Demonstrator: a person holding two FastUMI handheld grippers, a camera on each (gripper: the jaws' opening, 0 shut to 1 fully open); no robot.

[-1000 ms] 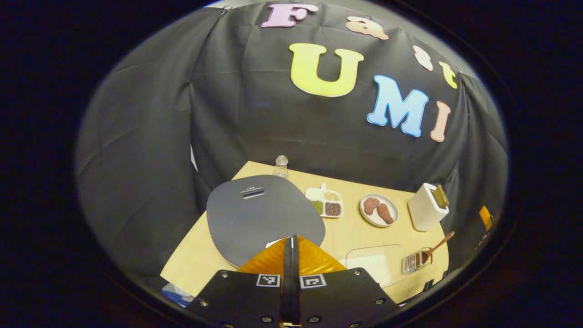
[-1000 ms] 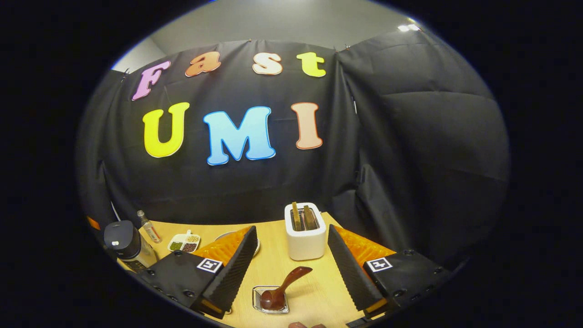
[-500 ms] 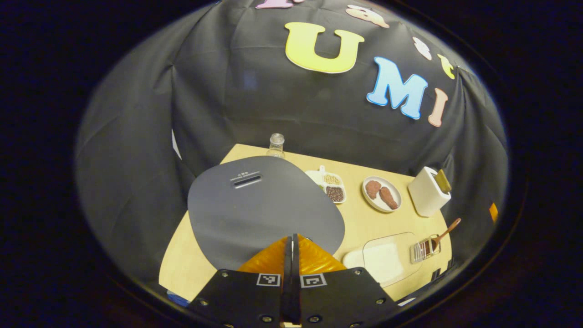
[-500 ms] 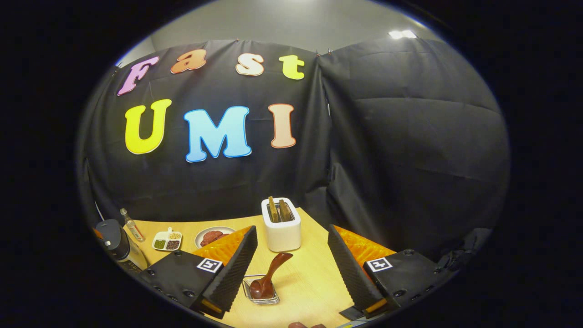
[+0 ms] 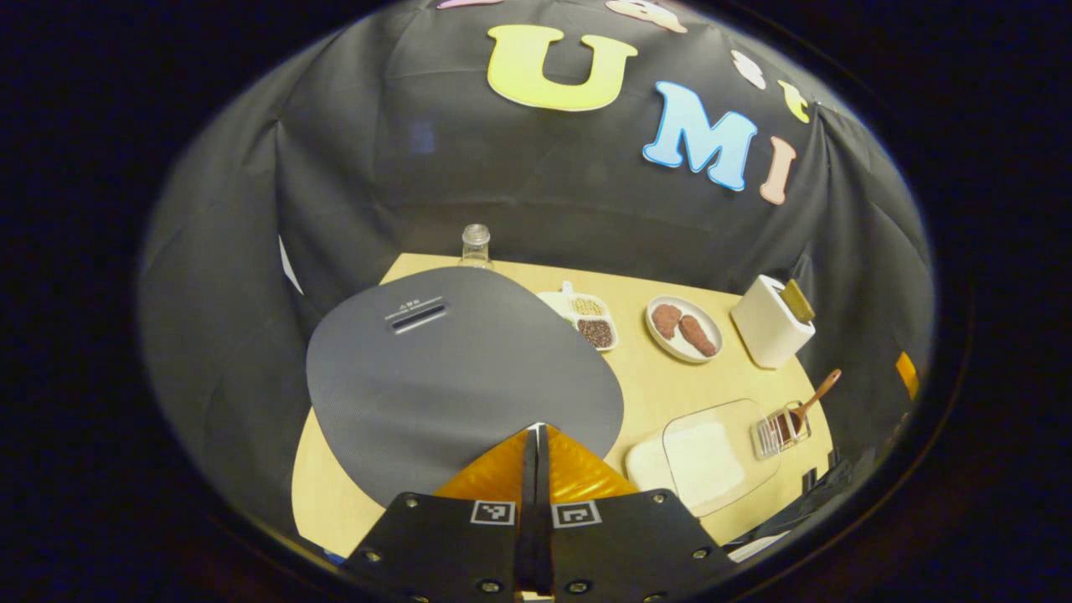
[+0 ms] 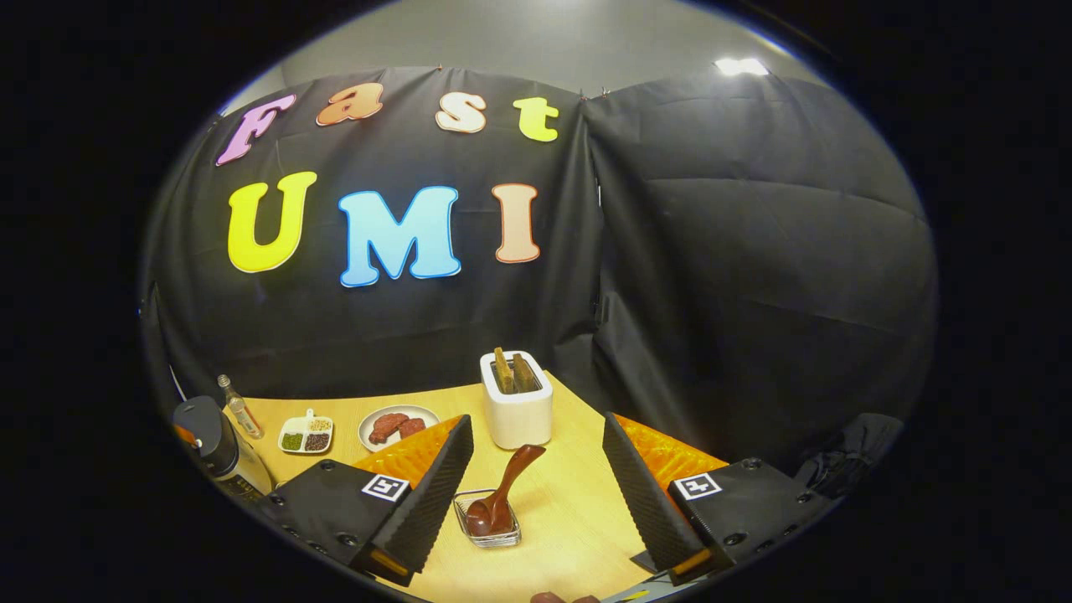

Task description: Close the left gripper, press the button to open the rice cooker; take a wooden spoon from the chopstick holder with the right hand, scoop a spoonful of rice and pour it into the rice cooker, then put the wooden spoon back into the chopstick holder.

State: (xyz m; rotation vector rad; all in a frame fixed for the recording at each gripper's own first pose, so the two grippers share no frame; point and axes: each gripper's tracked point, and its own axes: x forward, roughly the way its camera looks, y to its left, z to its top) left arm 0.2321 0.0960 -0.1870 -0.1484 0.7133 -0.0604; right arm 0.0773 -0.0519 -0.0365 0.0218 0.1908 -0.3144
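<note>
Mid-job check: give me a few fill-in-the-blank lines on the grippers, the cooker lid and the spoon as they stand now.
1. The left gripper has its jaws ____.
2. The rice cooker has its grey lid ____.
3. The wooden spoon stands in the ____.
4. The right gripper has its jaws ____.

Missing words: shut; closed; chopstick holder; open

A white two-slot toaster [image 6: 517,408] holding browned toast stands at the far edge of a light wooden table [image 6: 578,511]. Beside it sit a white plate of reddish-brown meat pieces [image 5: 683,328], a white sectioned dish of beans and grains [image 5: 588,319] and a small clear glass bottle [image 5: 476,245].
</note>
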